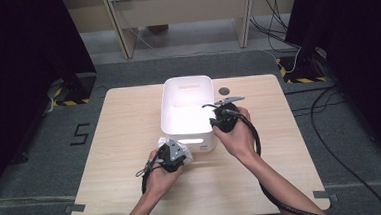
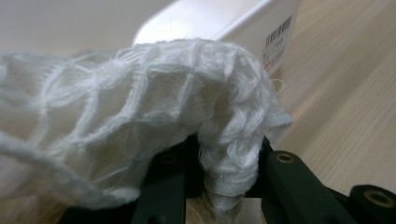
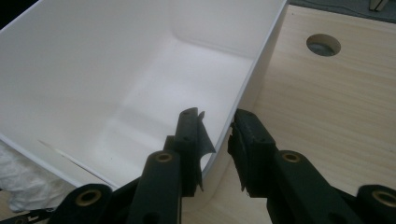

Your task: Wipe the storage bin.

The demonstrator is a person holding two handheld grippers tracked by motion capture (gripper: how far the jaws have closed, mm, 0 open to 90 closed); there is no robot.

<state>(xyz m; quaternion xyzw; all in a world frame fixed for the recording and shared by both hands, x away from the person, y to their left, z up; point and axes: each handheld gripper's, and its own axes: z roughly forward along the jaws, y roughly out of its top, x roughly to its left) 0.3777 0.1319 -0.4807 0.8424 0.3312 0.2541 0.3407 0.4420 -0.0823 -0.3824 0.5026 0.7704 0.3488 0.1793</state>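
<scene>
Claw (image 2: 219, 186) pinches cloth (image 2: 140, 116) — beside bin (image 2: 224, 23).

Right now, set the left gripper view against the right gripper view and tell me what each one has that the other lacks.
Left gripper view alone: the left gripper shut on a bunched white mesh cloth, and the white bin's outer wall with a printed label.

Right gripper view alone: the right gripper with one jaw inside and one outside the bin's rim, the bin's bare inside, and a round hole in the table.

Both: the white bin and the wooden table.
</scene>
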